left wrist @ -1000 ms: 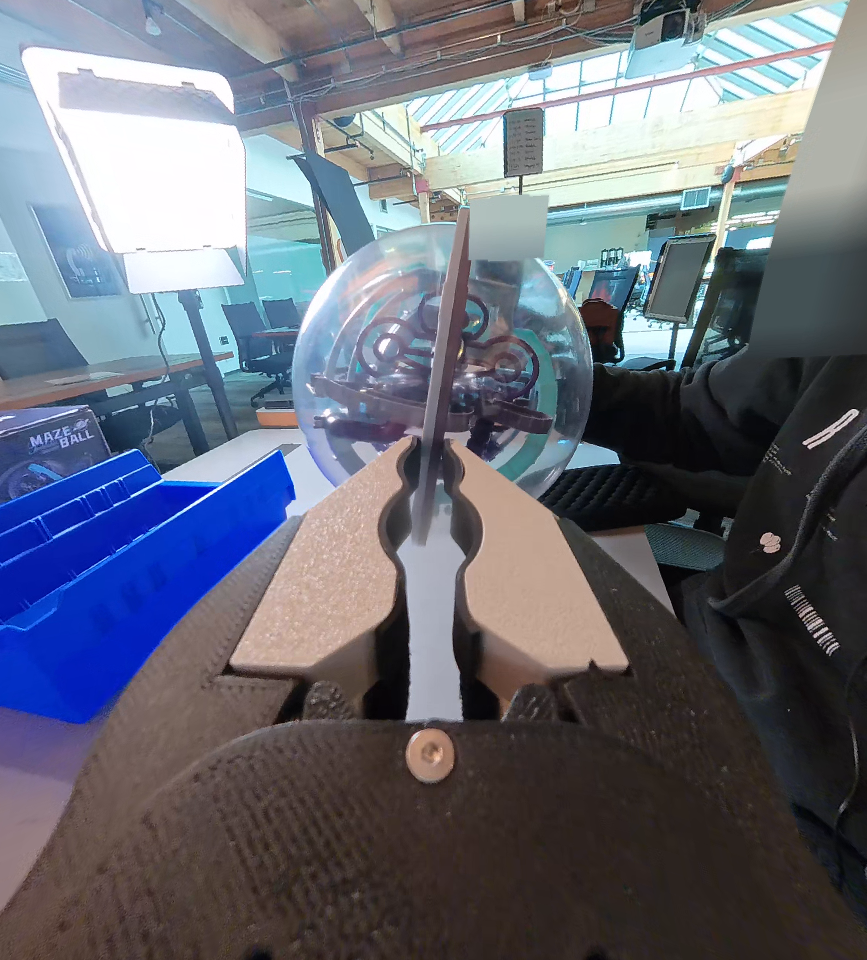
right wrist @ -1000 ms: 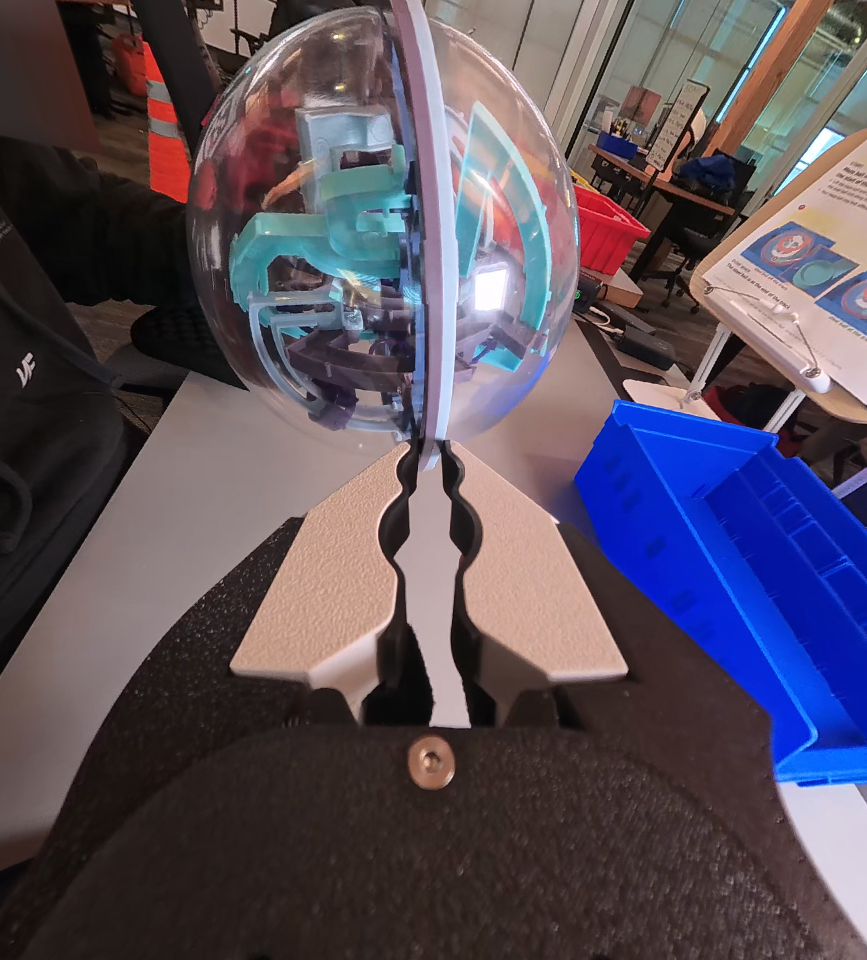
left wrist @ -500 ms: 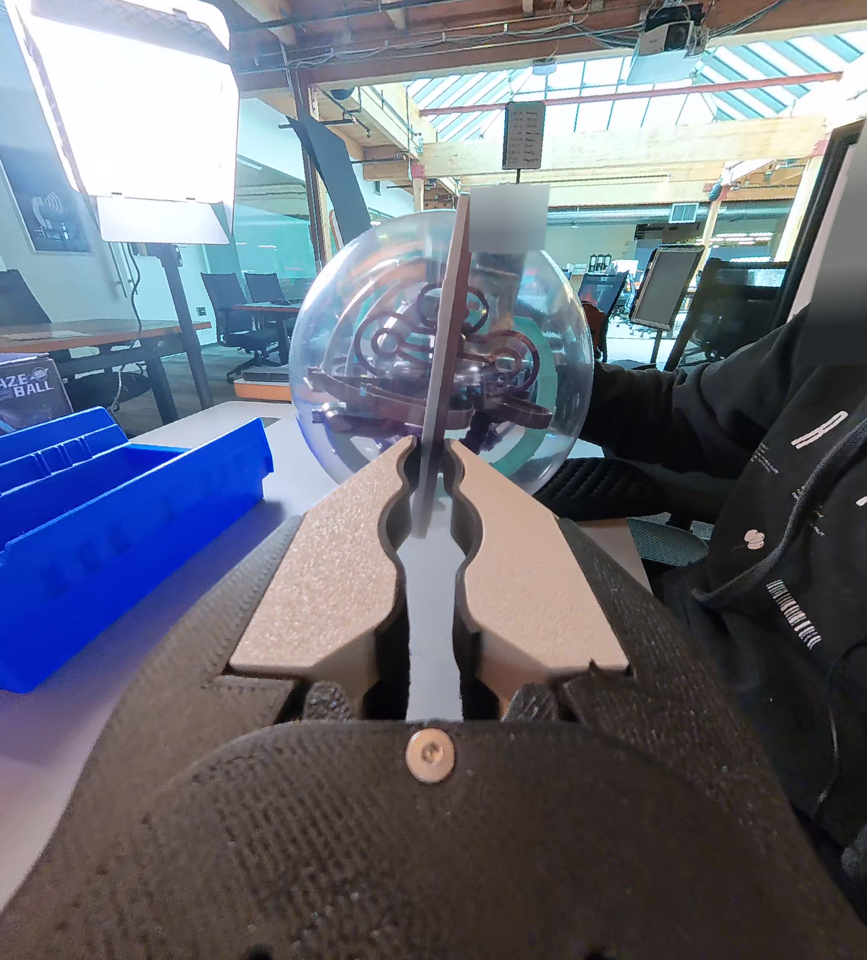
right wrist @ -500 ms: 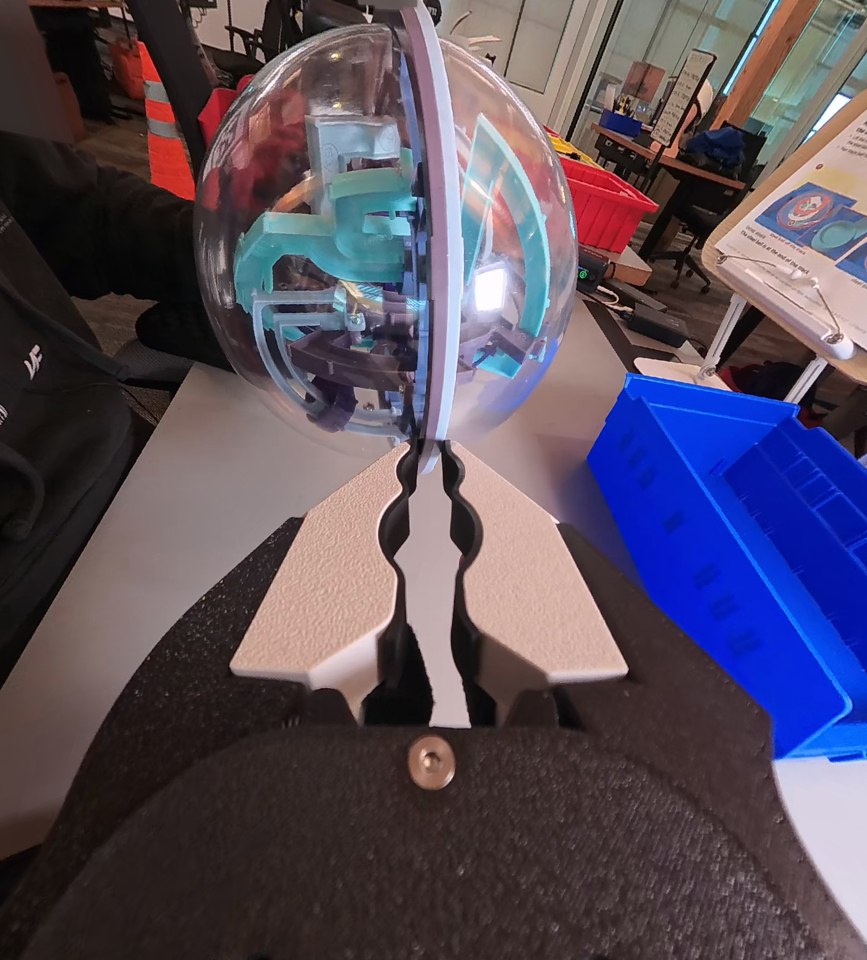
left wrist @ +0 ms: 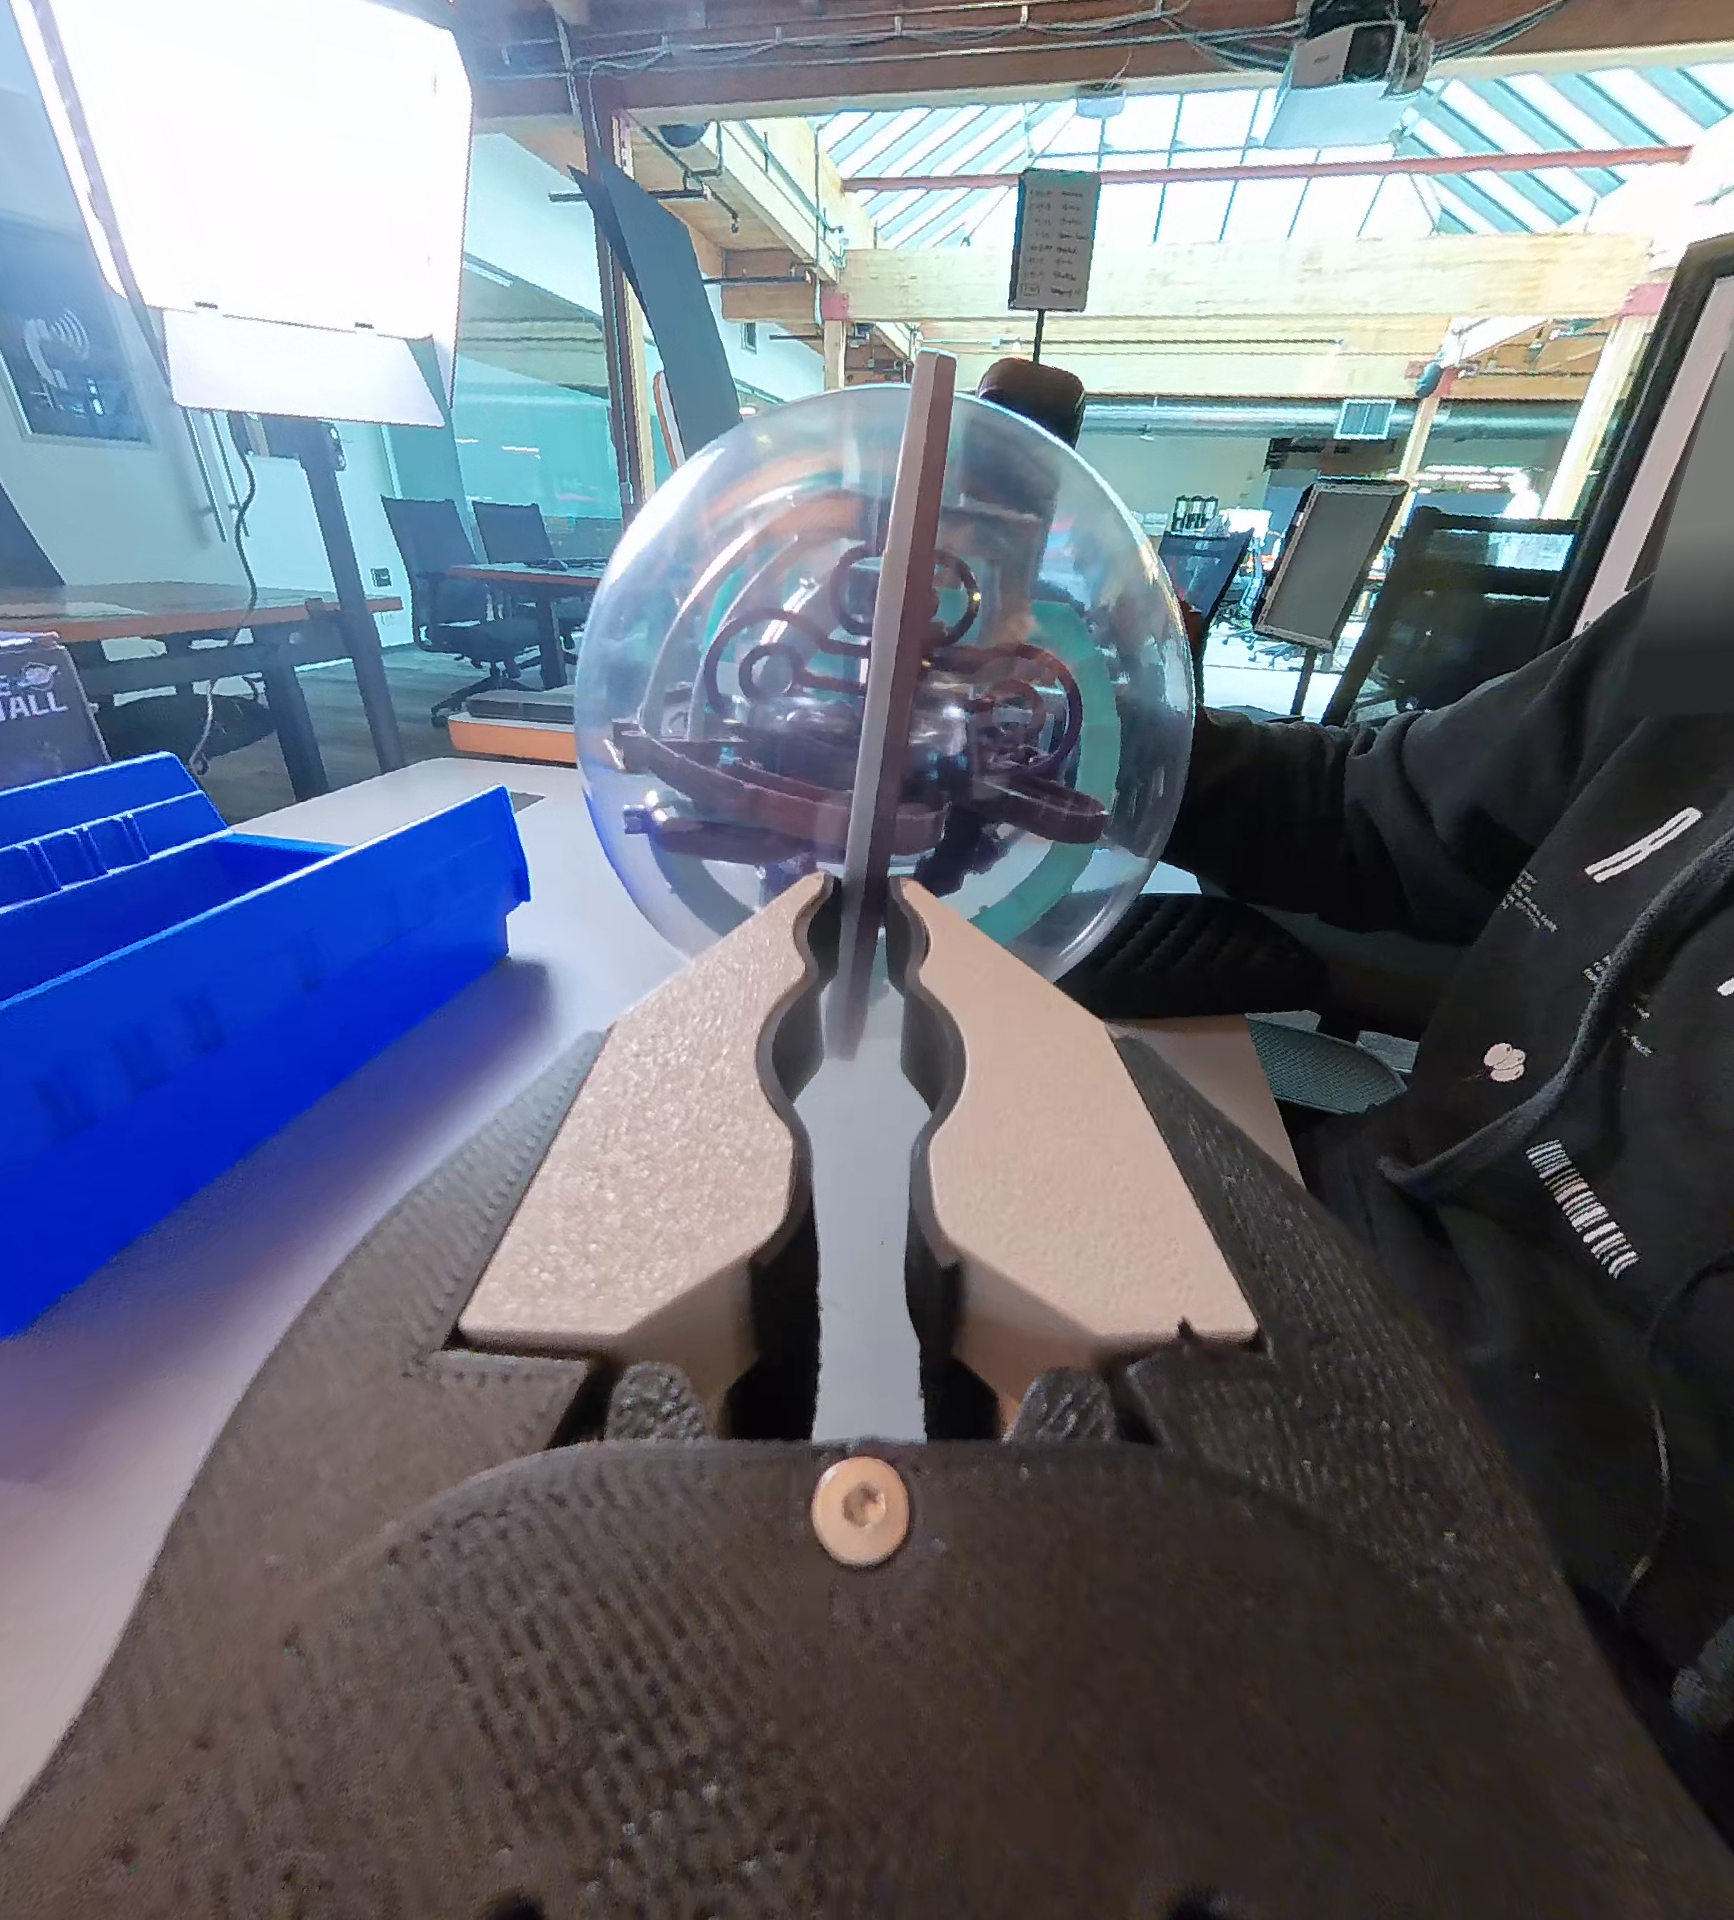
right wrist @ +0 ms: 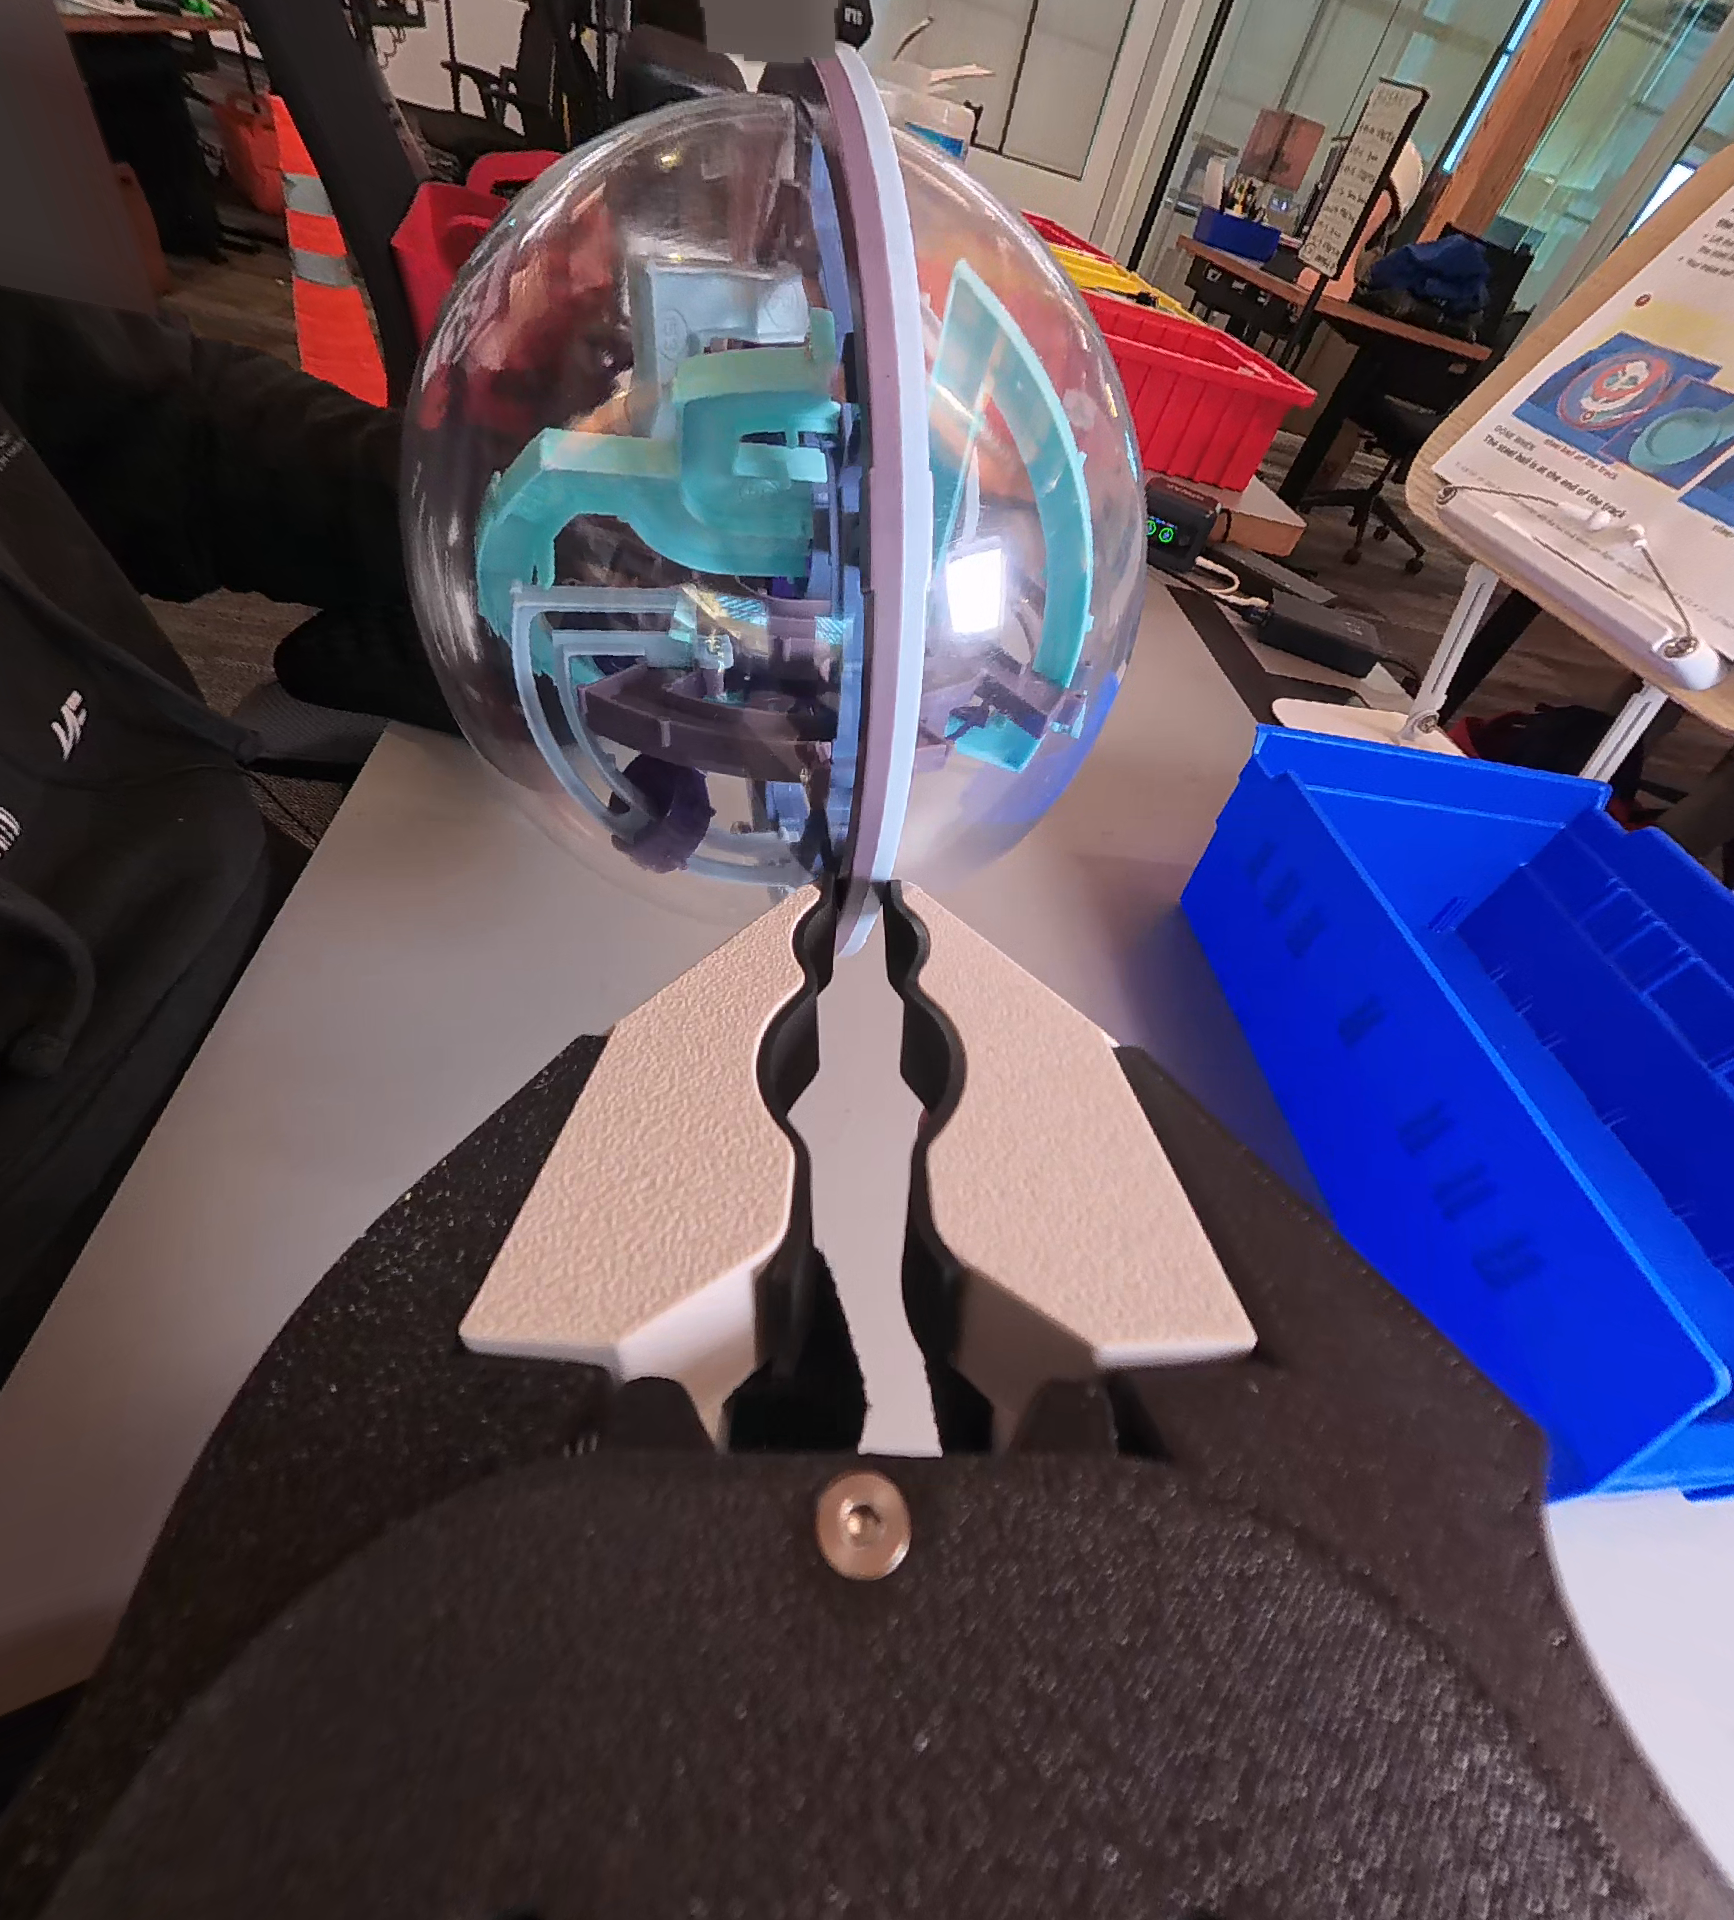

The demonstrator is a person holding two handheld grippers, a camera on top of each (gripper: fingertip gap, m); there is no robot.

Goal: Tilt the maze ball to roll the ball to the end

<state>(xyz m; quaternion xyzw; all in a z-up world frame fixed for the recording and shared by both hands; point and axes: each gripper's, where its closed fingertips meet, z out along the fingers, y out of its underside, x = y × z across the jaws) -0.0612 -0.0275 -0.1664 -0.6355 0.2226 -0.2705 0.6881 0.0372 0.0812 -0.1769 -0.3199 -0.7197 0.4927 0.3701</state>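
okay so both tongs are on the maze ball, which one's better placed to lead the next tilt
Neither clearly: the left tongs and right tongs are both shut on the maze ball's flat rim, on opposite sides. I'd probably tilt with both together. The small ball inside can't be made out.

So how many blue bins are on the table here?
1. The blue bin sits on the table, left of the maze ball in the left wrist view, right of it in the right wrist view. Others could be out of frame.
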